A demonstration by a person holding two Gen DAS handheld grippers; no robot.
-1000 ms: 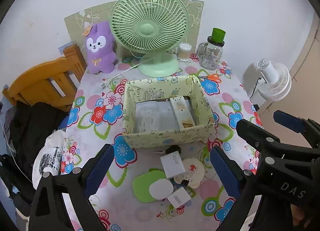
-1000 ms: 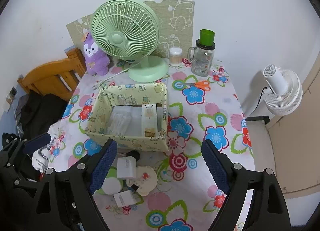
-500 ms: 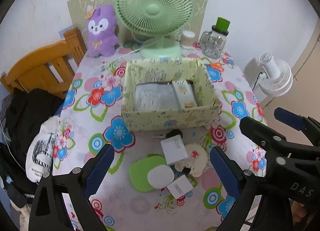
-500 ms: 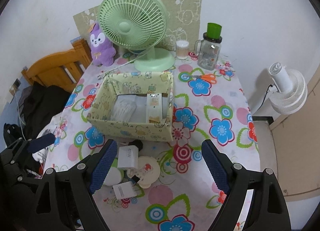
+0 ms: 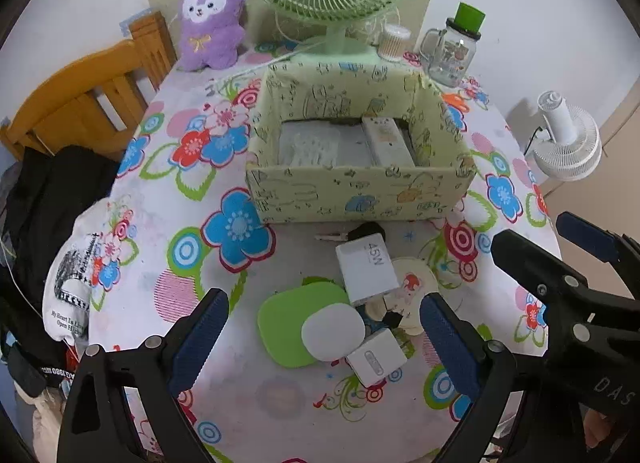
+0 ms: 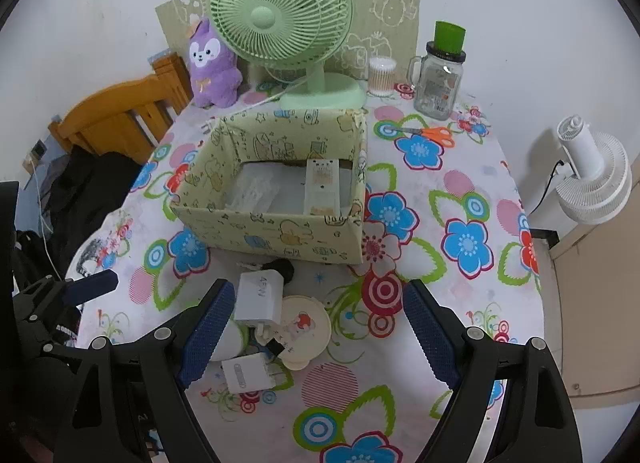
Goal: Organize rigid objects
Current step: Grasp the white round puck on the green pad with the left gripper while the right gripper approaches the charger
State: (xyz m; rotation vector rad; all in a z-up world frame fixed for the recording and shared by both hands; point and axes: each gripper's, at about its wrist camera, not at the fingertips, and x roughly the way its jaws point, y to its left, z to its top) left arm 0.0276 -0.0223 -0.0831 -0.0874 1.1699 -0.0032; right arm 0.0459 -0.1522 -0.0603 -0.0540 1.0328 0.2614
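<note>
A pale yellow patterned box (image 5: 360, 191) (image 6: 276, 235) stands mid-table with a clear packet and a white remote-like item (image 5: 390, 141) (image 6: 322, 187) inside. In front of it lies a small pile: a white 45W charger (image 5: 366, 269) (image 6: 260, 295), a green apple-shaped case (image 5: 288, 327), a white rounded pod (image 5: 333, 331), a small white plug cube (image 5: 376, 359) (image 6: 246, 375), a cream round lid (image 6: 306, 329) and a black key (image 5: 362, 231). My left gripper (image 5: 320, 327) hangs open above the pile. My right gripper (image 6: 316, 323) is open too, empty, over the lid.
Along the back wall stand a green desk fan (image 6: 280, 23), a purple plush (image 5: 212, 19), a cotton-swab jar (image 6: 380, 77) and a glass mug jar with a green cap (image 6: 438, 79). Orange scissors (image 6: 430, 133) lie near it. A wooden chair (image 5: 88, 103) is left, a white floor fan (image 6: 592, 179) right.
Both grippers have come down toward the table and tipped further downward; the box and pile now look larger and nearer. Jaws stayed open.
</note>
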